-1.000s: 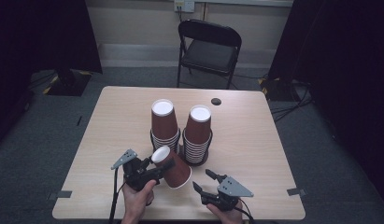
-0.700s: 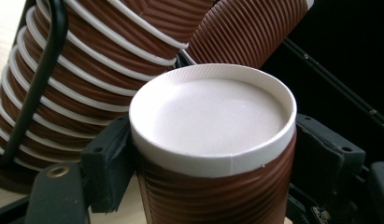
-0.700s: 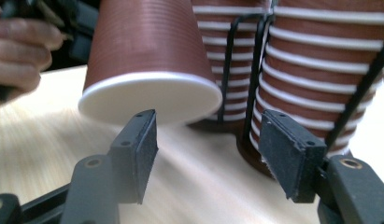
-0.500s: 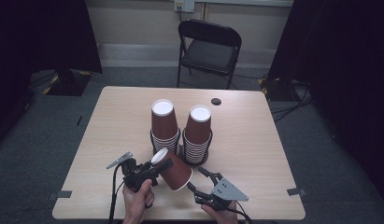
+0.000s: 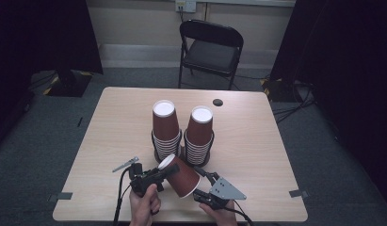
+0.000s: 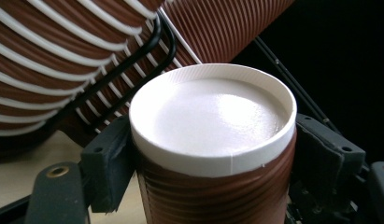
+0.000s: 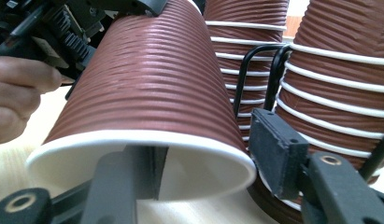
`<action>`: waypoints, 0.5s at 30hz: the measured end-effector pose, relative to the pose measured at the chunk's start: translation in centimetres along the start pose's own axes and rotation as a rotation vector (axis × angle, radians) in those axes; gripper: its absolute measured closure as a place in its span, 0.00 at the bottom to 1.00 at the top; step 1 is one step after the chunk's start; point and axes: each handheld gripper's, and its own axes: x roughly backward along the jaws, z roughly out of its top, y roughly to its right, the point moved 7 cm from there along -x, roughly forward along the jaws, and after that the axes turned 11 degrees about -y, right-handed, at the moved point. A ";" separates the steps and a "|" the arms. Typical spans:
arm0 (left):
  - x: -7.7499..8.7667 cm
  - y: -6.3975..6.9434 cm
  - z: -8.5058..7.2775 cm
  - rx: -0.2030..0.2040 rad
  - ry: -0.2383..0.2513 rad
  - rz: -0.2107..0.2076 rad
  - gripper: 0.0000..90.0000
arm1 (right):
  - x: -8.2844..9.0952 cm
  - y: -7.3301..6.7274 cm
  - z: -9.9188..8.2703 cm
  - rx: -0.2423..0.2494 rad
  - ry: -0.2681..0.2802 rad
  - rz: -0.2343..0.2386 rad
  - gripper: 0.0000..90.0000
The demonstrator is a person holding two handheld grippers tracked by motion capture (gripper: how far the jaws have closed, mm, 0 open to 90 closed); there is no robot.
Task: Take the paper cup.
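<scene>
A single brown ribbed paper cup lies tilted above the table's front, white base toward the left. My left gripper is shut on its base end; both pads press the cup just below the white rim. My right gripper stands open astride the cup's mouth. In the right gripper view one jaw is inside the cup and the other stays outside, apart from the wall. Behind stand two upside-down stacks of the same cups, left and right, in black wire holders.
The wooden table has bare room on both sides of the stacks. A small black disc lies near its far edge. A black folding chair stands beyond the table. The stacks are close behind the held cup.
My right gripper has moved left and forward to the cup's mouth, one jaw now inside it. The left gripper has shifted the cup slightly toward the right and down.
</scene>
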 end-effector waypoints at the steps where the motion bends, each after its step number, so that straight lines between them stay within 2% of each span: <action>1: 0.0 0.0 0.0 0.000 0.000 0.000 0.24 | -0.1 0.0 0.0 0.006 -0.001 0.000 0.54; 5: -0.6 0.2 -0.7 0.000 -0.020 -0.006 0.24 | -0.4 -0.1 -0.1 0.008 -0.007 0.003 0.59; 7: -1.1 0.2 -1.1 0.004 -0.029 -0.007 0.24 | -0.6 -0.3 -0.2 0.000 -0.007 0.008 0.64; 10: -1.1 0.1 -1.2 0.011 -0.026 -0.006 0.24 | -0.7 -0.4 -0.2 0.008 -0.007 0.001 0.67; 11: -1.1 0.0 -1.2 0.013 -0.024 -0.008 0.24 | -0.6 -0.3 -0.3 0.011 -0.009 -0.010 0.72; 15: -0.9 -0.1 -1.1 0.019 -0.017 -0.029 0.23 | -0.5 -0.3 -0.2 0.006 -0.002 -0.015 0.78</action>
